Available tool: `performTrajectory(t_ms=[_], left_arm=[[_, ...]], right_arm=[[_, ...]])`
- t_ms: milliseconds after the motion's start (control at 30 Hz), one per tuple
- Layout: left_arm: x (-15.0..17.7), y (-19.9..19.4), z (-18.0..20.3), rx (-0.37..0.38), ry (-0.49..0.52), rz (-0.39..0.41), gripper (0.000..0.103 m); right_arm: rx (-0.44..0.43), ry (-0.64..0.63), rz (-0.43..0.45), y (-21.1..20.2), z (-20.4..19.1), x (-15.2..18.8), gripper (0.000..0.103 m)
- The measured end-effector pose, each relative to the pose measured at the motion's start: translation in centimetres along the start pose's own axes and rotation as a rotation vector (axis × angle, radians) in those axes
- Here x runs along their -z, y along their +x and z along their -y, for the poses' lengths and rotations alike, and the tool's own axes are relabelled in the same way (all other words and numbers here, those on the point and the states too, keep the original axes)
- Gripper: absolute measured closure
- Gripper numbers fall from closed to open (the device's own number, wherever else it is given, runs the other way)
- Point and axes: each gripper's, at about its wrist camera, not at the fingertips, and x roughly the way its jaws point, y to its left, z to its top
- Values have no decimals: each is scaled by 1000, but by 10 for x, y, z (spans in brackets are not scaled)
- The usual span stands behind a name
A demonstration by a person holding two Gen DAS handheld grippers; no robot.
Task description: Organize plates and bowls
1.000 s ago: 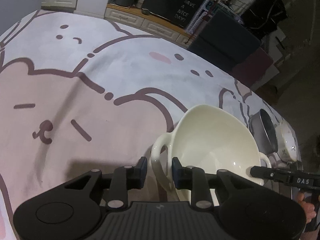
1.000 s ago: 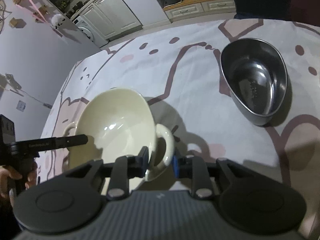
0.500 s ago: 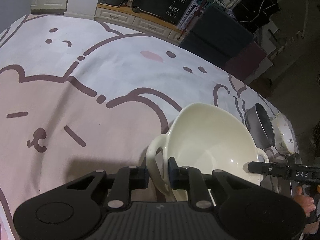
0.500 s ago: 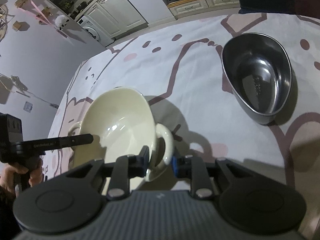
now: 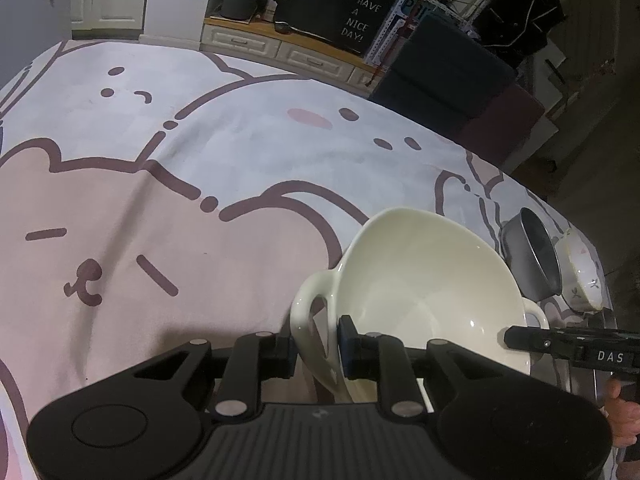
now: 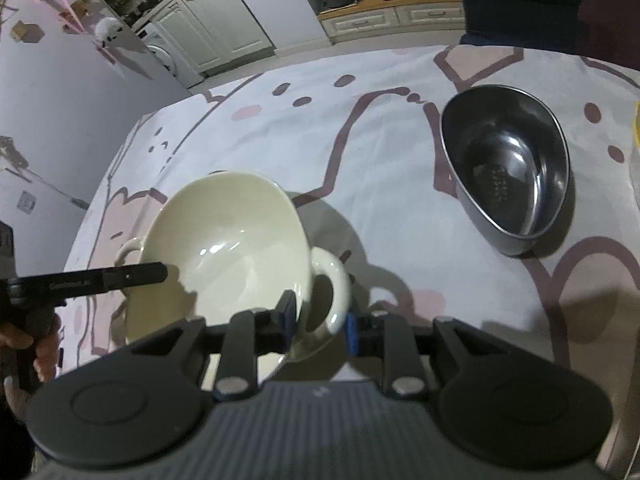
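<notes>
Jaws of the left gripper [image 5: 317, 347] are nearly closed, pinching one loop handle of the cream bowl [image 5: 424, 300], lower centre of the left wrist view. Jaws of the right gripper [image 6: 319, 322] are likewise narrow, clamped on the opposite handle, lower centre of the right wrist view. The bowl [image 6: 224, 256] hangs between both grippers, tilted, w/ its shadow on the cartoon-print cloth [image 5: 168, 184] covering the surface below. The steel bowl [image 6: 508, 168] sits on the cloth at upper right of the right wrist view, well apart from the cream one. In the left wrist view it shows at the right edge [image 5: 532, 256], w/ a flowered white bowl [image 5: 580, 272] just beside it; can't tell if they touch. A hand [image 6: 36, 344] grips the left gripper's handle at lower left.
</notes>
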Motion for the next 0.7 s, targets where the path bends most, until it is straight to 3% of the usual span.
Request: performTrajectory(t_ms=[700], left_arm=[[8, -23, 22, 12, 16, 29, 81]], right_arm=[[40, -53, 39, -19, -14, 6, 73]])
